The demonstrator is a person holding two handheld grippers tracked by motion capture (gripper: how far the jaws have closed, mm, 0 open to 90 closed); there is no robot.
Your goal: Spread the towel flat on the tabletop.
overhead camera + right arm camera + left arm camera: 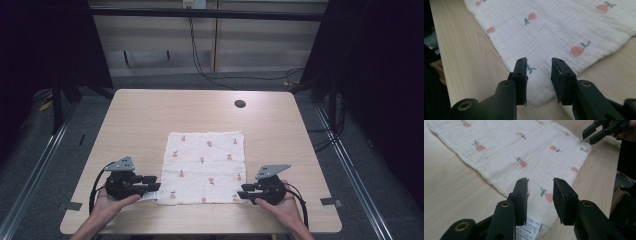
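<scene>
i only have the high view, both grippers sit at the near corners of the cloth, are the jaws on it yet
Observer: No. The left gripper is open, straddling its corner of the cloth without pinching.
Operator: and the right
Observer: The right gripper is also open, its corner between the jaws.
Operator: anything under the left one
Observer: A white care label pokes out at that corner.

Three cameras: one fixed overhead, one riding each gripper.

High view looks forward and down from the person's side, whole table (150, 110) in frame, far off. Left gripper view sits close above the cloth (524, 150), label corner at bottom centre, other gripper upper right. Right gripper view is equally close over the opposite near corner. All share the cloth.
</scene>
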